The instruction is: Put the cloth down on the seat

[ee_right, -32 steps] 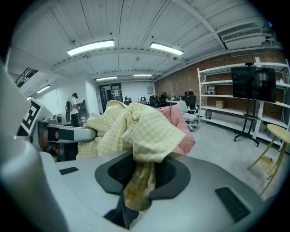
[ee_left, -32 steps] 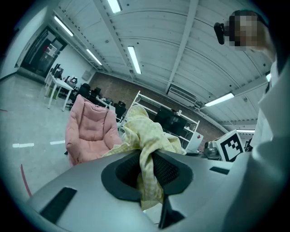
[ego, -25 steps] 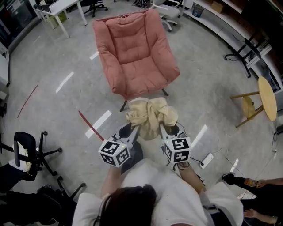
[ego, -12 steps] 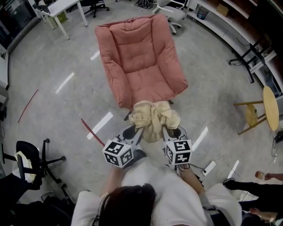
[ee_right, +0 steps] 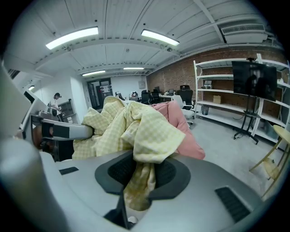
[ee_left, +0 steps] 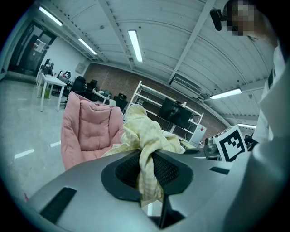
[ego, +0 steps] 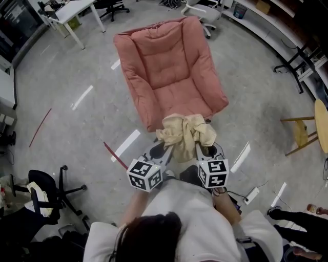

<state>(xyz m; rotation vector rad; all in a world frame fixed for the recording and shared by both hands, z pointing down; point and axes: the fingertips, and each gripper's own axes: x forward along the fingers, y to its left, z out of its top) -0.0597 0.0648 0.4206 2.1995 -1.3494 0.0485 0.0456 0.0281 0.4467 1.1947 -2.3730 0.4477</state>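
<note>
A crumpled pale yellow checked cloth point(ego: 184, 134) hangs bunched between both grippers, just in front of the pink padded armchair point(ego: 169, 66) and over the front edge of its seat point(ego: 177, 100). My left gripper point(ego: 165, 149) is shut on one end of the cloth point(ee_left: 145, 156). My right gripper point(ego: 199, 149) is shut on the other end of the cloth point(ee_right: 140, 170). The armchair point(ee_left: 90, 131) stands upright ahead in the left gripper view; in the right gripper view only a pink edge of the armchair point(ee_right: 183, 131) shows behind the cloth.
A wooden stool point(ego: 310, 130) stands at the right. A black office chair point(ego: 43, 192) is at the lower left. A white desk point(ego: 72, 13) stands far left. A red strip point(ego: 115, 155) and a white power strip point(ego: 252, 194) lie on the floor. Another person's legs point(ego: 297, 222) are at the lower right.
The person has stepped toward the armchair. The cloth, held in both grippers, now reaches the front edge of the seat. Both grips are unchanged.
</note>
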